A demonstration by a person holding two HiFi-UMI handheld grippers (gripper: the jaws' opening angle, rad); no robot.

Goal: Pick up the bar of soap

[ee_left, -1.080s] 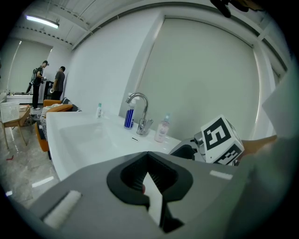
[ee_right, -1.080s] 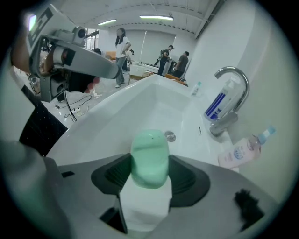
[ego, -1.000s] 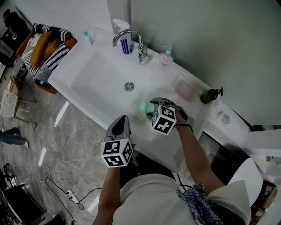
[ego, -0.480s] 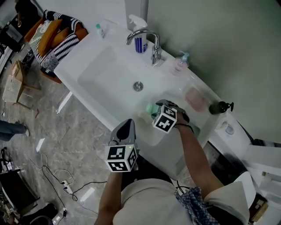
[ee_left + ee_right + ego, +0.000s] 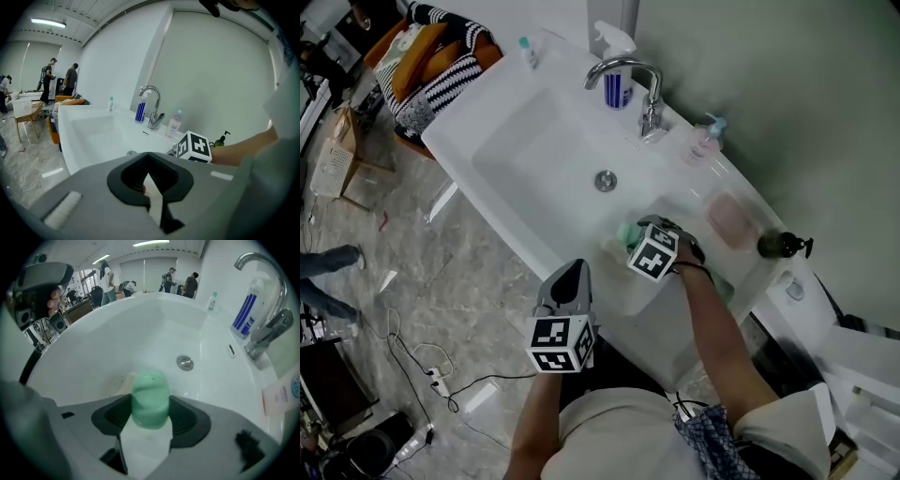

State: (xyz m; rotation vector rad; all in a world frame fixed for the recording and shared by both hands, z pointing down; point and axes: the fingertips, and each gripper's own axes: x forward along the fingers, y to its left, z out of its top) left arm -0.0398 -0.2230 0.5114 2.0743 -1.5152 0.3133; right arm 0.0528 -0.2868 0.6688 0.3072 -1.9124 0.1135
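There are two grippers, the left gripper [image 5: 571,270] and the right gripper [image 5: 635,234]. Two soaps show: one green soap [image 5: 150,397] near, one pink soap [image 5: 731,221] at the right. Four bottles stand along the far rim: a small bottle [image 5: 528,52], a spray bottle [image 5: 617,84], a pink pump [image 5: 707,142] and a dark pump [image 5: 782,246]. There is one sink [image 5: 525,155], one tap [image 5: 652,108] and one drain [image 5: 606,180].

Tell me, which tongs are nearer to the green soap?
Right. The right tongs grip the green soap between their jaws, above the sink. The left tongs are shut and empty, back by the sink's front edge.
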